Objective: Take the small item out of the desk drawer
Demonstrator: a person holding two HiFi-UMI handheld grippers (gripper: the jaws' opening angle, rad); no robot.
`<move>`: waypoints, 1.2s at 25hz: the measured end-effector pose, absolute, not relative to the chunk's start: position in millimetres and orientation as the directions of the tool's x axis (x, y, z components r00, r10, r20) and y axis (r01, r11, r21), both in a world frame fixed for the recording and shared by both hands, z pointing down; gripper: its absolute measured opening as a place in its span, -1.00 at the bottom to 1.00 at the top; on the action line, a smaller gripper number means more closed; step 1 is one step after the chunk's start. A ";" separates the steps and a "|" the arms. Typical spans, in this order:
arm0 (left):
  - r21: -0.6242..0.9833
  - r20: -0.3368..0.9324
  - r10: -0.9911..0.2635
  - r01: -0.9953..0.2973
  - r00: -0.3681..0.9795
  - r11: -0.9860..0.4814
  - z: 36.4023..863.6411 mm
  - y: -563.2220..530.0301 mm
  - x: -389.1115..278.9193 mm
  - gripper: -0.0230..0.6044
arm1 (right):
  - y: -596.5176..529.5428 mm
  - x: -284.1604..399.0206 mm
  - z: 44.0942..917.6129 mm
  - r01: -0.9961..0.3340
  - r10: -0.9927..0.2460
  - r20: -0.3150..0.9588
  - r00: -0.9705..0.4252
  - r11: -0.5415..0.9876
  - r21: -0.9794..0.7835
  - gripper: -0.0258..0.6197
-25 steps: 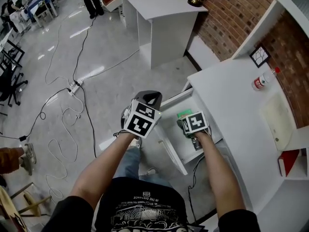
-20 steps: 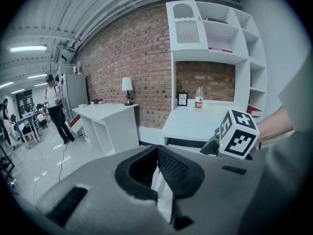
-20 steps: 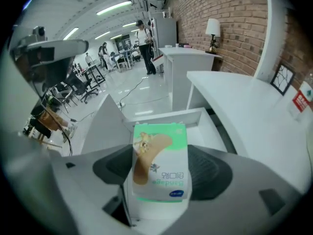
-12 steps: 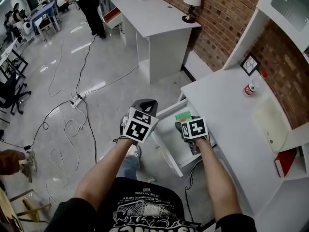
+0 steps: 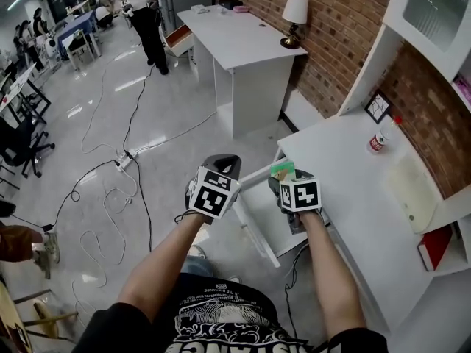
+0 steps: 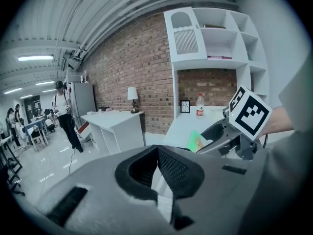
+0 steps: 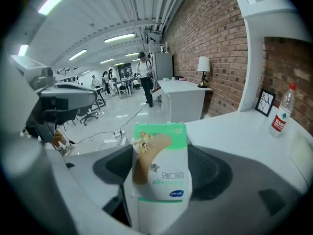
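My right gripper (image 7: 161,190) is shut on a small green-and-white packet (image 7: 160,165), which stands upright between its pads. In the head view the packet (image 5: 282,170) is held above the open white drawer (image 5: 254,230), by the edge of the white desk (image 5: 353,197). My left gripper (image 5: 223,162) hovers just left of the drawer. Its jaws meet at the tips, with nothing between them (image 6: 156,148). The left gripper view shows the right gripper (image 6: 215,137) with the packet (image 6: 197,141) off to the right.
On the desk stand a water bottle (image 5: 379,140) and a small picture frame (image 5: 377,107), against the brick wall. A red book (image 5: 434,245) lies at the right. A second white table (image 5: 235,39) carries a lamp (image 5: 294,17). Cables (image 5: 110,197) trail over the floor.
The right gripper has risen with the packet, from inside the drawer to above it near the desk edge. The left gripper has stayed about where it was.
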State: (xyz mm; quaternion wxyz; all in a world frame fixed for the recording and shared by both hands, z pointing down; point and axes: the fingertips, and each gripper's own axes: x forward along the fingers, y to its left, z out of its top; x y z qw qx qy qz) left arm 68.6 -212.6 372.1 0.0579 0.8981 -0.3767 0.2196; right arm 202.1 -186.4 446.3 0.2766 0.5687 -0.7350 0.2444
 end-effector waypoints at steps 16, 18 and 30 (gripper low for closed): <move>-0.049 0.396 -0.665 -0.709 0.633 -0.704 317.0 -209.2 -4.3 -0.91 | -171.9 167.0 328.4 -0.993 -0.881 0.463 -0.093 0.115 0.019 0.15; -0.037 0.390 -0.664 -0.710 0.638 -0.703 312.0 -206.2 -18.7 -0.91 | -164.6 161.6 313.8 -0.993 -0.899 0.432 -0.067 0.101 0.056 0.15; -0.031 0.336 -0.674 -0.708 0.657 -0.706 289.6 -192.7 -56.9 -0.91 | -126.0 139.3 257.8 -0.997 -0.965 0.264 0.004 0.015 0.070 0.15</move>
